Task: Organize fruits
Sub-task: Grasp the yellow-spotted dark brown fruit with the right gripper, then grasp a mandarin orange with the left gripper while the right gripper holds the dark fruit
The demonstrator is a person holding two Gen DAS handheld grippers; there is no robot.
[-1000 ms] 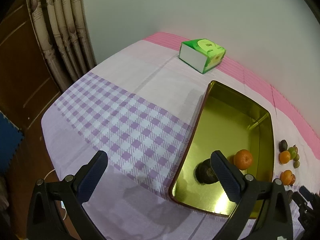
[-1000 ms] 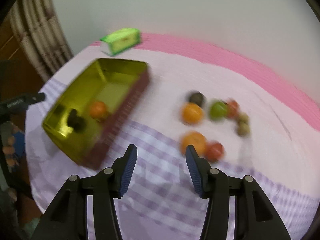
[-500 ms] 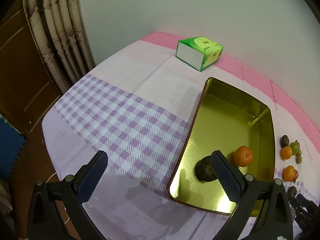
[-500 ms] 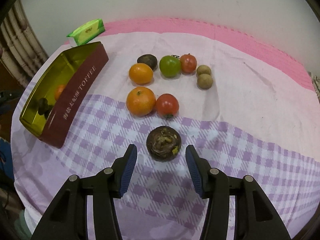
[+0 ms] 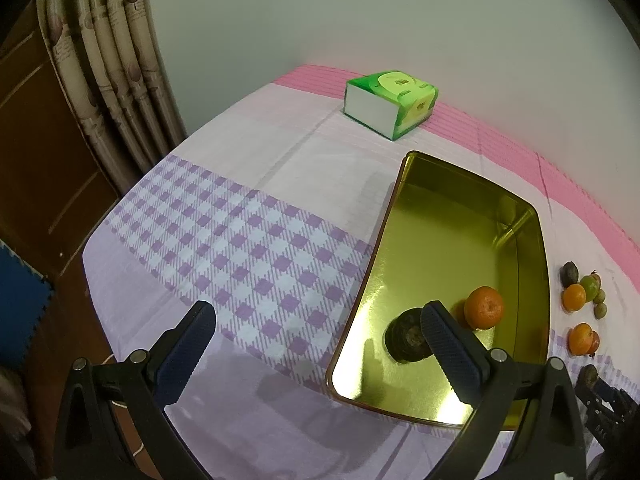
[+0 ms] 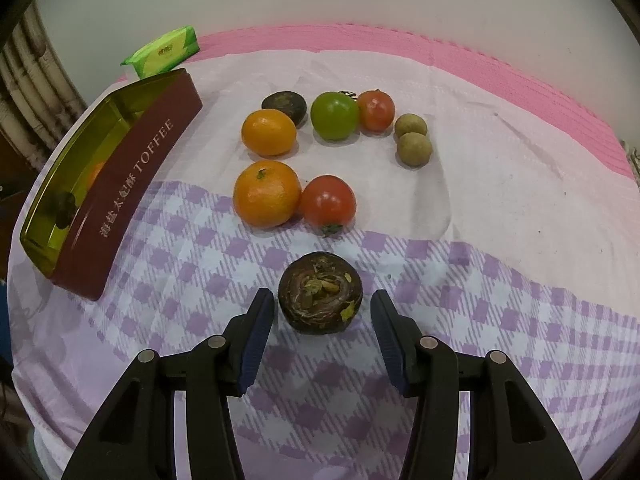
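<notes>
In my right wrist view, a dark mangosteen (image 6: 321, 298) lies on the checked cloth (image 6: 520, 320) at lower centre, just ahead of my right tongs (image 6: 322, 312), whose tips stand apart on either side of it without touching. In my left wrist view, my left tongs (image 5: 316, 330) gape wide over the gold tin's (image 5: 440, 216) near left edge, holding nothing; inside it sit an orange (image 5: 484, 307) and another dark fruit (image 5: 404, 338).

The left gripper (image 5: 316, 330) hangs open over the checked tablecloth (image 5: 248, 240). To its right, the gold tin (image 5: 448, 232) holds an orange (image 5: 484, 307) and a dark fruit (image 5: 406, 334). A green tissue box (image 5: 390, 103) sits far behind.
</notes>
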